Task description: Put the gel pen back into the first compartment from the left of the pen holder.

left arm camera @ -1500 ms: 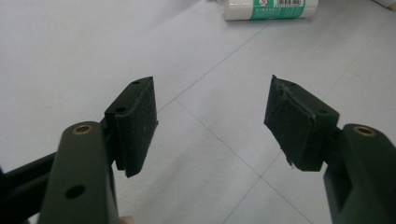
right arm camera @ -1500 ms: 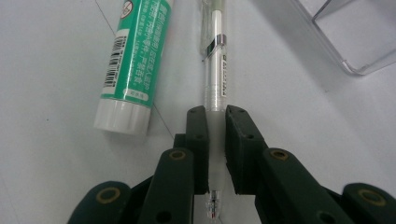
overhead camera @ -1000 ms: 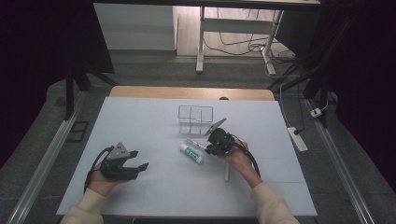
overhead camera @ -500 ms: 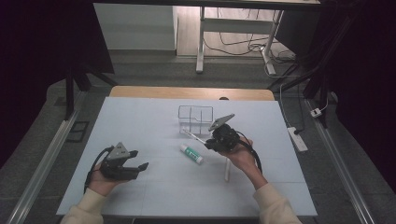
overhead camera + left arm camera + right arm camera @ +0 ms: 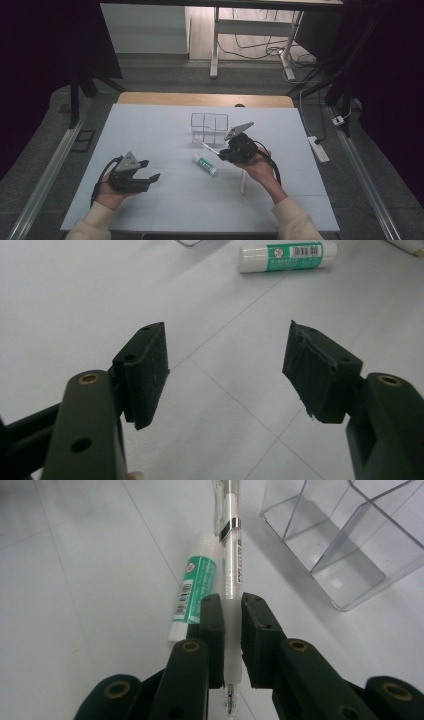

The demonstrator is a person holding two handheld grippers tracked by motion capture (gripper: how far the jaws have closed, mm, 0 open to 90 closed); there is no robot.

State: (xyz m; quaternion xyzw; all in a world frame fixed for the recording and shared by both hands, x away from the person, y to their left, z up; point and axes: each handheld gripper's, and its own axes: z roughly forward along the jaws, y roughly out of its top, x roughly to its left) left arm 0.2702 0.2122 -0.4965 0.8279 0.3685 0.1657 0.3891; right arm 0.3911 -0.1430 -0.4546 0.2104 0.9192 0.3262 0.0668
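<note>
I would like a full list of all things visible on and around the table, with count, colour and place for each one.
pen: 1, clear with a metal clip, clamped in the right gripper, lifted over the table
glue stick: 1, white and green, lying mid-table
organiser: 1, clear, compartments, far middle of the table
white stick: 1, lying near the right hand; what it is I cannot tell
table: 1, white top
power strip: 1, white, on the floor at the right
left gripper: 1, black, jaws open, nothing between them
right gripper: 1, black, jaws shut on the pen
</note>
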